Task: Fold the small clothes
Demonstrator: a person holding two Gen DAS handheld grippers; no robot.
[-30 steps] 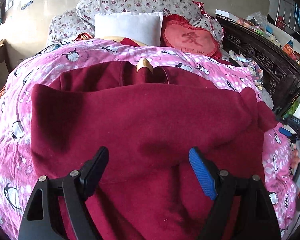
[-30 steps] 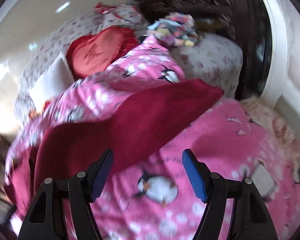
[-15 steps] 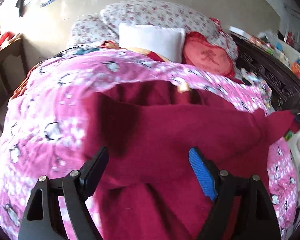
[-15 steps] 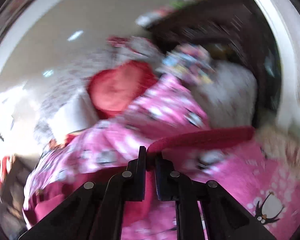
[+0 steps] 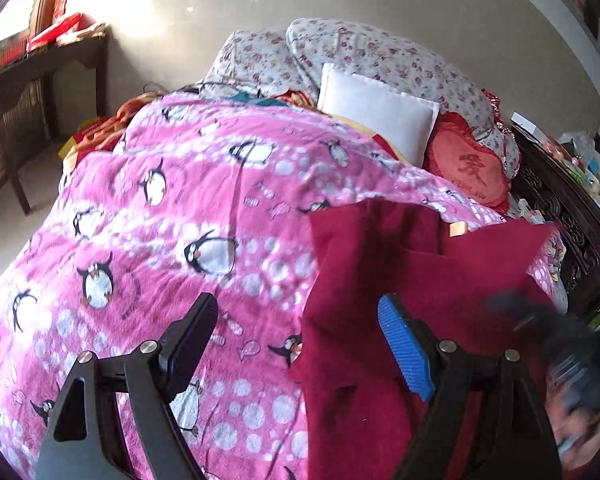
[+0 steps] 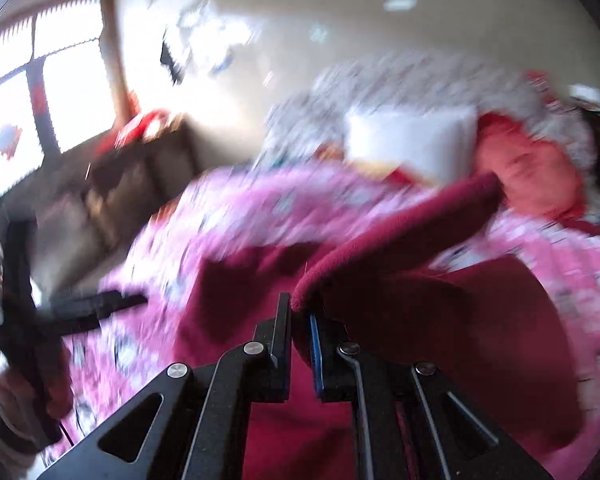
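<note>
So the right gripper (image 6: 300,320) is pinched tight on the edge of the dark red garment (image 5: 400,280), and that edge stands lifted off the pink penguin blanket (image 5: 160,220) where the rest of the garment lies, on the right side of the bed in the left wrist view. My take: this is the fold-over step, carrying that side across the body of the garment. To do it well I'd keep the pinch firm, carry the edge low and flat so the fleece doesn't bunch, and line it up with the opposite edge before letting go. The left gripper (image 5: 300,340) has its jaws spread wide with nothing in them, hovering tilted down over the blanket just beside the garment's left edge, so it's well placed to pin or smooth the fold line. The right wrist view is motion-blurred and sits rolled to one side.
</note>
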